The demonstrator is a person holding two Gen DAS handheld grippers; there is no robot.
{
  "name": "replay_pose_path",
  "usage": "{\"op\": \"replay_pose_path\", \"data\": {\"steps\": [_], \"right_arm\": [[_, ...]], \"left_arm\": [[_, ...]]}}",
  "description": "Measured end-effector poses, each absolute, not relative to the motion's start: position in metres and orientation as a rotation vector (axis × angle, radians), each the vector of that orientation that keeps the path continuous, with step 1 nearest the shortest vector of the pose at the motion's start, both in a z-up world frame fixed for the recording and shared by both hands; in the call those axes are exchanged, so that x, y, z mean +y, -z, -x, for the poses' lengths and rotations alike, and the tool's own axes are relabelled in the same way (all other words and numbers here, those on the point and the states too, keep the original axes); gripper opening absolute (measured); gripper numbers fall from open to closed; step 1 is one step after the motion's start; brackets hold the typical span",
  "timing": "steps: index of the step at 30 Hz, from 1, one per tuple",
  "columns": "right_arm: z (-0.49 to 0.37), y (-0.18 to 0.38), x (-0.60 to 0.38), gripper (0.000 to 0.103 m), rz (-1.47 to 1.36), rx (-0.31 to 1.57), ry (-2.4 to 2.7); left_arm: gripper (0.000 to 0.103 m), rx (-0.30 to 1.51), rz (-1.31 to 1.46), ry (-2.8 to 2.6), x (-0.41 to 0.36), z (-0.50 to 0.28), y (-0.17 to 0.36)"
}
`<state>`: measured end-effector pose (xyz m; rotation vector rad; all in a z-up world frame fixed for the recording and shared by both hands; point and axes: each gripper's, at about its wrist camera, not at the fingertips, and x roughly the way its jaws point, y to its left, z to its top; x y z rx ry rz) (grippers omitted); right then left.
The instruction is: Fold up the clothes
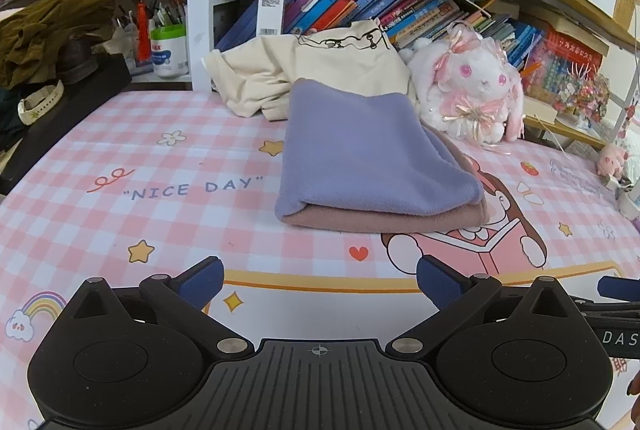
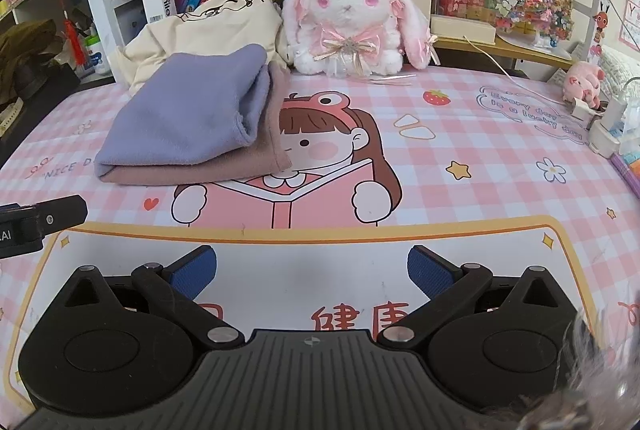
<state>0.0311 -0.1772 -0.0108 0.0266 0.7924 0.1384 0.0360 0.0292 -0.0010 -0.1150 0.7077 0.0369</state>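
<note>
A purple fleece cloth point(image 1: 368, 146) lies folded on a pink fleece cloth point(image 2: 240, 154), near the middle of the desk point(image 1: 160, 166) with its pink checked mat. Behind them a cream shirt point(image 1: 304, 70) sits in a crumpled heap beside a white bunny plush point(image 2: 348, 18). The left tongs point(image 1: 320, 280) and the right tongs point(image 2: 312, 270) are both spread wide and hold nothing. I think the shirt comes next: pinch its two shoulders, pull it flat, then fold slowly.

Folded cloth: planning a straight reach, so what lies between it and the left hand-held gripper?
Only bare printed mat; nothing stands between the left hand-held gripper and the folded cloth, in the left wrist view.
</note>
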Motion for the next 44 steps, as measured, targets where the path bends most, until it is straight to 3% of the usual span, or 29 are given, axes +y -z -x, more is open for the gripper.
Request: {"op": "replay_pose_path", "data": {"steps": [44], "right_arm": [[-0.0403, 0.0193, -0.1796, 0.103, -0.047, 0.848, -0.129]], "left_arm": [[0.103, 0.744, 0.099, -0.033, 0.0259, -0.0431, 0.0065]]}}
